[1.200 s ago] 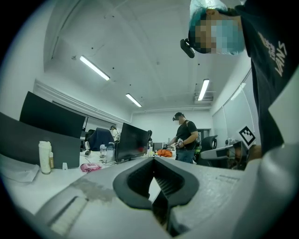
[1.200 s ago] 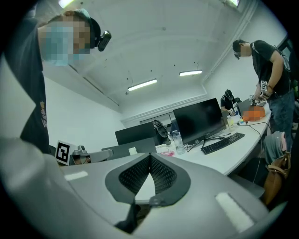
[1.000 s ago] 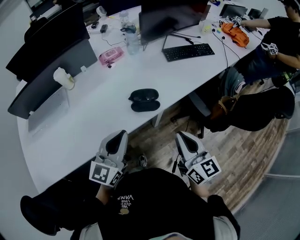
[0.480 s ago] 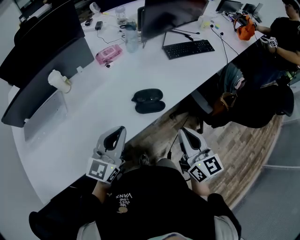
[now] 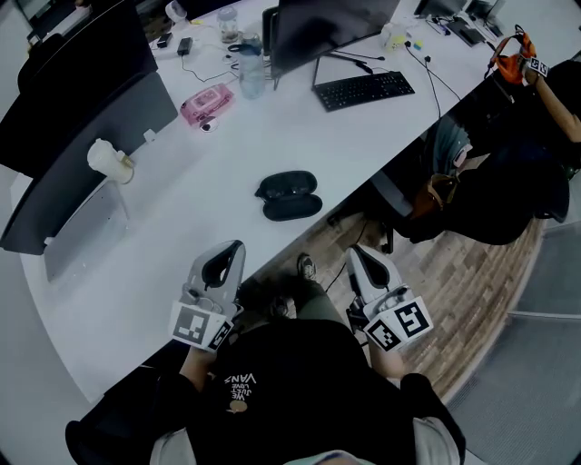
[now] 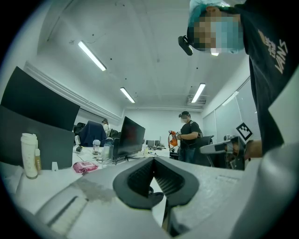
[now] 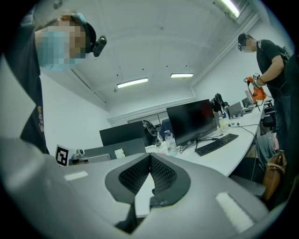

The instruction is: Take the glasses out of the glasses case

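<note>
While both grippers hang low in the head view, the left gripper (image 5: 231, 247) over the white surface (image 5: 163, 227) and the right gripper (image 5: 359, 254) past its edge above the wood floor (image 5: 472, 291), the black glasses case (image 5: 289, 195) lies shut at frame centre, well apart from both. Only bare surface lies between it and the left gripper. Farther up sit a pink pack (image 5: 206, 103), a keyboard (image 5: 363, 90) and a monitor (image 5: 327, 27).

In the left gripper view, we see the left gripper (image 6: 153, 159) with jaws together and empty, a white bottle (image 6: 29, 155) at far left.

In the right gripper view, the right gripper (image 7: 149, 158) is likewise closed on nothing, with the keyboard (image 7: 216, 144) at right.
</note>
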`<control>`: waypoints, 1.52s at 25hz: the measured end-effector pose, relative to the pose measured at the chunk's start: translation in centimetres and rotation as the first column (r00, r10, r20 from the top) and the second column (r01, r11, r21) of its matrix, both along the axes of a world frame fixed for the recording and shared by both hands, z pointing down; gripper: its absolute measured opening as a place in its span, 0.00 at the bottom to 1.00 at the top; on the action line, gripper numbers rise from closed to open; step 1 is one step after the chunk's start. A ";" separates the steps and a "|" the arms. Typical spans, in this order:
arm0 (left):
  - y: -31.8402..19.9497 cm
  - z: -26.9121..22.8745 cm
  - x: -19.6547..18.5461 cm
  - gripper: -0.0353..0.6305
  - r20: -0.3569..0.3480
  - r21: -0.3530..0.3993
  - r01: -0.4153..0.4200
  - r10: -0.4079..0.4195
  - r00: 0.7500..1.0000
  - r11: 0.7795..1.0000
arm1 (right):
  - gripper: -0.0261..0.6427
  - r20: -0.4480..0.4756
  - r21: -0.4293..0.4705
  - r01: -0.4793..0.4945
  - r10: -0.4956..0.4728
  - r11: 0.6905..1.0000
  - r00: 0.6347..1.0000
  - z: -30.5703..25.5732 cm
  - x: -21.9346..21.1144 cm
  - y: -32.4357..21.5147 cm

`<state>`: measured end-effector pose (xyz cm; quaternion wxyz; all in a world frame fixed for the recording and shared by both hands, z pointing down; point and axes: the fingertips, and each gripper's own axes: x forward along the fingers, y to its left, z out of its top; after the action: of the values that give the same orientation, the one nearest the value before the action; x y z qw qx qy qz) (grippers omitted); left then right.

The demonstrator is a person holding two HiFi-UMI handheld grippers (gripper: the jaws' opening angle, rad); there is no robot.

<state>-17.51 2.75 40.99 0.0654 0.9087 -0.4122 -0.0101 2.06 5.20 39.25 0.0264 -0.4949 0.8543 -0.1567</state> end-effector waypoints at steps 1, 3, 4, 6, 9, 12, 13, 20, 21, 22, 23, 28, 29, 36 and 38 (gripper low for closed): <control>-0.2 0.1 0.0 0.06 0.004 -0.001 -0.002 0.002 1.000 1.000 | 0.04 0.004 -0.001 0.000 0.000 1.000 1.000 0.1 0.0 -0.1; -0.7 0.2 0.2 0.06 0.013 -0.001 -0.004 0.004 1.000 1.000 | 0.04 0.010 -0.003 0.002 -0.002 1.000 1.000 0.2 0.0 -0.6; -1.1 0.2 0.3 0.06 0.018 0.000 -0.005 0.005 1.000 1.000 | 0.04 0.013 -0.004 0.003 -0.002 1.000 1.000 0.2 0.1 -0.8; -1.8 0.3 0.8 0.06 0.029 0.002 -0.008 0.008 1.000 1.000 | 0.04 0.018 -0.008 0.004 -0.004 1.000 1.000 0.4 0.4 -1.4; -3.0 0.6 1.6 0.06 0.055 0.001 -0.020 0.019 0.998 1.000 | 0.04 0.022 -0.012 0.002 -0.002 1.000 1.000 0.6 1.0 -2.1; -4.2 1.0 2.5 0.06 0.084 0.005 -0.031 0.030 0.996 1.000 | 0.04 0.026 -0.011 0.009 -0.008 1.000 1.000 0.7 1.7 -3.2; -4.7 1.2 2.8 0.06 0.092 0.006 -0.033 0.032 0.995 0.999 | 0.04 0.027 -0.011 0.013 -0.013 1.000 1.000 0.7 1.9 -3.5; -7.5 2.3 4.8 0.06 0.145 -0.012 -0.032 0.034 0.989 0.999 | 0.04 0.043 -0.016 0.060 -0.059 0.998 0.997 1.2 3.2 -6.5; -7.9 2.4 5.0 0.06 0.153 -0.012 -0.032 0.034 0.988 0.999 | 0.04 0.046 -0.018 0.069 -0.068 0.997 0.997 1.3 3.3 -6.9; -8.4 2.5 5.3 0.06 0.163 -0.011 -0.034 0.035 0.986 0.999 | 0.04 0.048 -0.019 0.077 -0.076 0.997 0.996 1.5 3.5 -7.3; -8.8 2.7 5.6 0.06 0.175 -0.010 -0.038 0.039 0.984 0.999 | 0.04 0.049 -0.021 0.085 -0.084 0.996 0.995 1.6 3.7 -7.8; -10.8 3.4 6.9 0.06 0.221 -0.042 -0.048 0.056 0.974 0.998 | 0.04 0.063 -0.025 0.117 -0.115 0.993 0.991 2.0 4.5 -9.9; -11.2 3.5 7.1 0.06 0.225 -0.046 -0.048 0.057 0.973 0.998 | 0.04 0.065 -0.025 0.121 -0.119 0.992 0.991 2.1 4.6 -10.3; -13.6 4.7 9.0 0.06 0.277 -0.061 -0.097 0.110 0.955 0.993 | 0.04 0.079 -0.027 0.137 -0.134 0.990 0.988 2.9 5.9 -12.6; -14.2 5.3 9.6 0.06 0.291 -0.072 -0.118 0.134 0.947 0.990 | 0.04 0.077 -0.033 0.140 -0.137 0.990 0.988 3.2 6.2 -13.2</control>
<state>-7.89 -11.49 46.32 0.0279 0.9224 -0.3587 0.1407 8.21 -7.98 42.44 0.0377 -0.4285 0.8820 -0.1926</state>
